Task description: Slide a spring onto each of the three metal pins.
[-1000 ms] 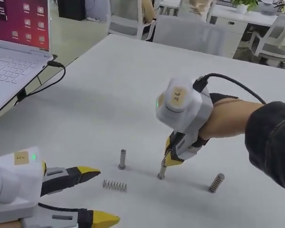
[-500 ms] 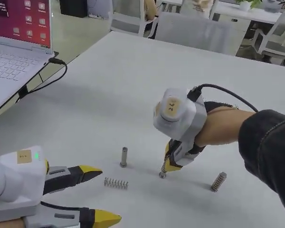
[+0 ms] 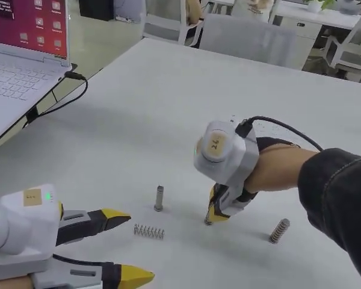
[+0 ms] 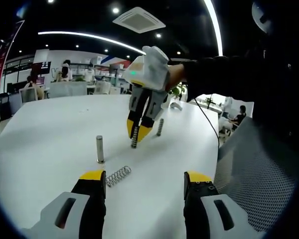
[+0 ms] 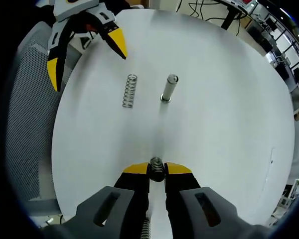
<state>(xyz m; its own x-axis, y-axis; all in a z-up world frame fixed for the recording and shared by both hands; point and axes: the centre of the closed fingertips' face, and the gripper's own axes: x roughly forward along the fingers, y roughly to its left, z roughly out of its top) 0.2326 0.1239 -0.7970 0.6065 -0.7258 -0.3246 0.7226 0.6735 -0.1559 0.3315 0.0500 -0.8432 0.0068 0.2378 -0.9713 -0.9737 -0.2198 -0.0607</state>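
Springs are counted as three, all small coils of bare grey wire. The loose spring (image 3: 148,231) is laid flat on the smooth white worktop (image 3: 168,108), near the one bare pin (image 3: 159,198), a short metal cylinder set upright on a slightly wider foot. The gripped spring (image 5: 157,169) is clamped between the closed yellow tips of the right hand-held gripper (image 3: 215,212) and is held upright with its lower end at the worktop. The pin beneath it is largely hidden by the jaws. The standing spring (image 3: 279,230) is seen further right, well apart from the rest and leaning a little; whether a pin is inside it cannot be told.

The right hand-held gripper is pointed steeply downward, with a hand and a dark sleeve behind it and a black cable led out of its white housing. The left hand-held gripper (image 3: 129,247) is held low and roughly level at the near edge. Its two yellow-tipped jaws are spread wide with nothing between them, and they are aimed toward the loose spring.

One open laptop (image 3: 24,72) is set at the far left of the worktop.
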